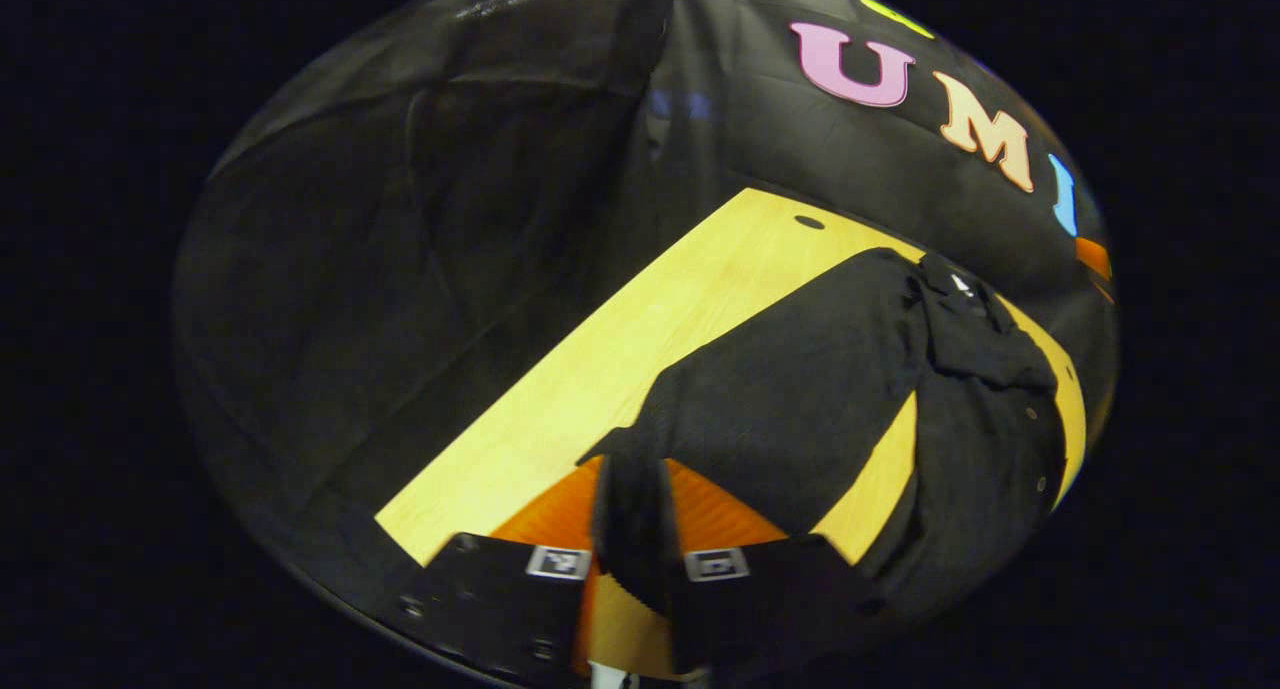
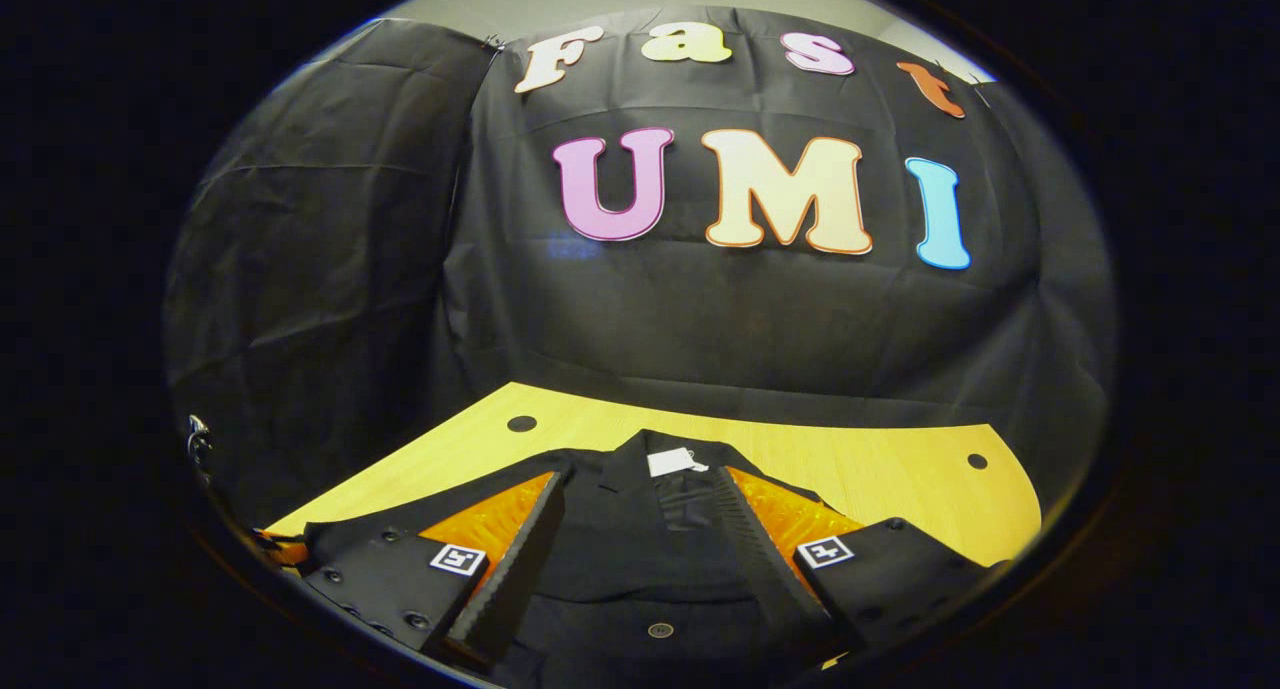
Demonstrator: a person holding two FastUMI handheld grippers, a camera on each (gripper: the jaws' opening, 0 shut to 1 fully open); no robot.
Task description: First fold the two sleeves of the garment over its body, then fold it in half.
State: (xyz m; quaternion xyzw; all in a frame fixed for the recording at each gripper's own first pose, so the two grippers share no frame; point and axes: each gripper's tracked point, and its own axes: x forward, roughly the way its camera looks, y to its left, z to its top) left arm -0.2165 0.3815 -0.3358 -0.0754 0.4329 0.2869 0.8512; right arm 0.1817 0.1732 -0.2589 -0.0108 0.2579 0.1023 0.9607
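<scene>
A black button-up garment (image 1: 990, 449) lies on the yellow wooden table (image 1: 620, 369). Its collar, with a white label (image 1: 960, 284), points toward the far wall. One long sleeve (image 1: 790, 399) stretches from the shoulder toward me, and my left gripper (image 1: 630, 469) is shut on its cuff end just above the table. In the right gripper view the garment (image 2: 650, 549) lies below my right gripper (image 2: 640, 529), collar label (image 2: 672, 461) ahead and a button (image 2: 658, 630) near the bottom. Its orange fingers (image 2: 520, 559) are spread wide over the chest with nothing between them.
The table (image 2: 850, 469) ends at the black cloth wall behind the collar. Small dark holes (image 2: 521, 423) mark its far corners (image 2: 977, 461). Bare wood lies left of the sleeve in the left gripper view, and the table's left edge (image 1: 480, 439) runs beside it.
</scene>
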